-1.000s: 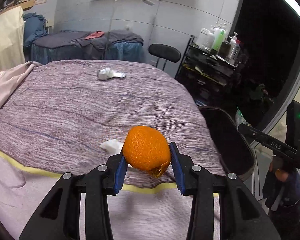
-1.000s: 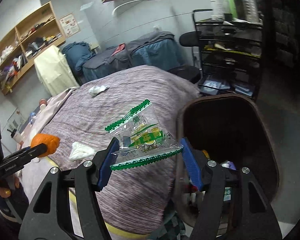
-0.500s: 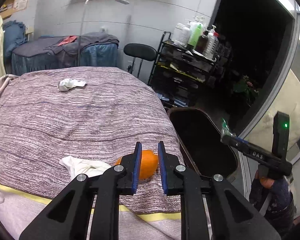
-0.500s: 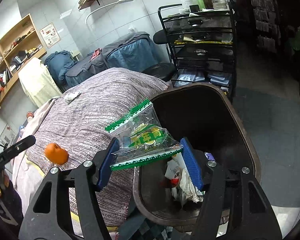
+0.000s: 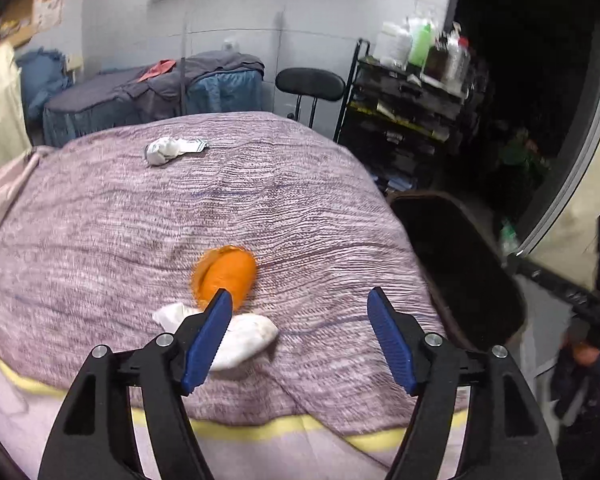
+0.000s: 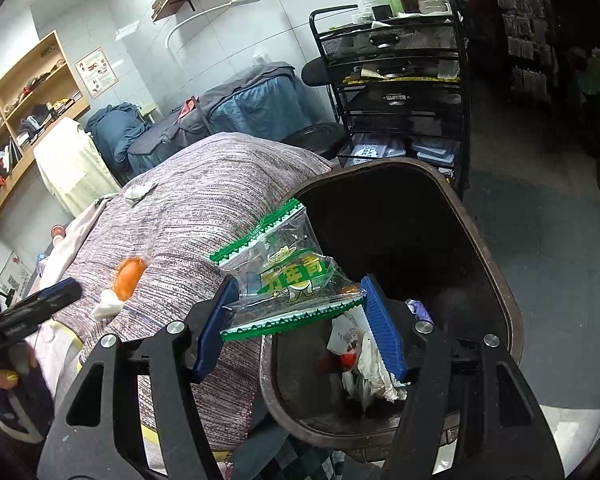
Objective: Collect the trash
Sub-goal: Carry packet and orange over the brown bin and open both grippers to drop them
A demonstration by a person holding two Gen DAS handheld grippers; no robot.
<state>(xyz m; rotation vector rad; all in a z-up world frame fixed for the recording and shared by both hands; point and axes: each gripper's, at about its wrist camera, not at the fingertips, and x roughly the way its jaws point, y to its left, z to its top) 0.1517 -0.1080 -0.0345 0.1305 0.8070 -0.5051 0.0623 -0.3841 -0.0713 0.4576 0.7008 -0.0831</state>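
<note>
— Looking along the left gripper [image 5: 300, 322], what do you see?

— Its 2 blue-padded fingers [image 5: 208, 336] stand wide apart with nothing between them; they hang over the purple striped bedspread [image 5: 120, 216]; the orange peel [image 5: 225, 275] lies on the cloth at the centre of the frame, apart from the pads, just above the left fingertip; a crumpled white tissue [image 5: 240, 340] lies just below the peel, partly hidden behind that left finger.

— Anything else on the bed?

— 1 more white crumpled wrapper [image 5: 172, 150] in the upper left of the frame, well apart from the peel; the dark trash bin [image 5: 460, 248] sits beside the bed at the right of the frame.

— And the right gripper [image 6: 296, 312]?

— Its fingers are held fairly wide, closed on a clear snack bag [image 6: 288, 276] with green zigzag edges and a green and yellow label; the bag spans the gap between both pads at the lower centre of the frame; it hangs over the near left rim of the bin [image 6: 496, 264], partly over the bedspread edge [image 6: 204, 208].

— What is in the bin?

— Crumpled white paper [image 6: 370, 364] and some red scraps [image 6: 346, 358] at its bottom, lower centre of the frame; the peel [image 6: 128, 276] and tissue [image 6: 108, 304] show at the left on the bed, near the left gripper's dark tip [image 6: 56, 294]; a black wire cart [image 6: 396, 80] with bottles stands in the upper right.
</note>
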